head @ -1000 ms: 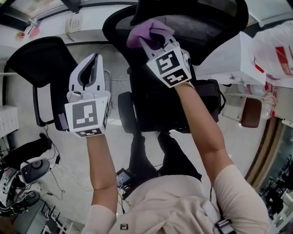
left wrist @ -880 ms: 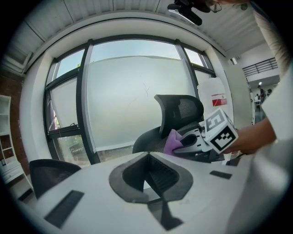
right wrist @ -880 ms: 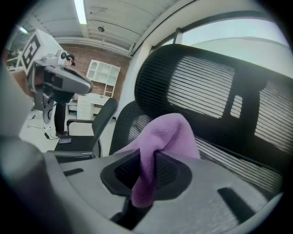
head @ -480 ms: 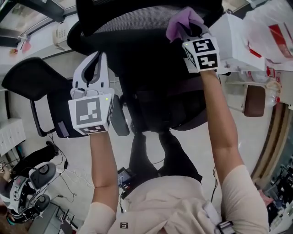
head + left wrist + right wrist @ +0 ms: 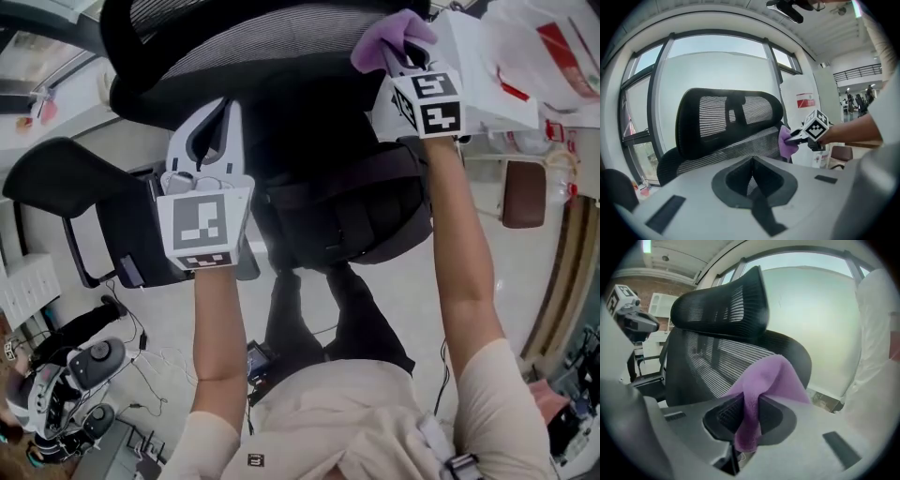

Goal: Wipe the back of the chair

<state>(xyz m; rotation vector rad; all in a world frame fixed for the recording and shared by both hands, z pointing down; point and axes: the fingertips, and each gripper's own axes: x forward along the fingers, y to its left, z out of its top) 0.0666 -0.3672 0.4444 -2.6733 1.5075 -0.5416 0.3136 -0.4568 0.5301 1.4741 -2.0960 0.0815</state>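
A black mesh office chair stands before me, its backrest (image 5: 262, 37) at the top of the head view. In the left gripper view the headrest (image 5: 726, 110) sits above the backrest (image 5: 736, 147). My right gripper (image 5: 401, 58) is shut on a purple cloth (image 5: 394, 36) and holds it against the backrest's right edge. The cloth (image 5: 764, 380) drapes over the right gripper (image 5: 747, 420) beside the mesh (image 5: 710, 369). My left gripper (image 5: 214, 112) hovers shut and empty in front of the backrest's left part, apart from it. The left gripper view also shows the cloth (image 5: 786, 143).
A second black chair (image 5: 66, 183) stands at the left. A white box (image 5: 483, 70), a plastic bag with red print (image 5: 553, 47) and a brown stool (image 5: 523, 192) are at the right. Cables and devices (image 5: 66, 370) lie on the floor, lower left. Windows are behind the chair.
My right gripper has carried the purple cloth rightward across the backrest to its right edge. The left gripper has shifted slightly right, still shut and empty.
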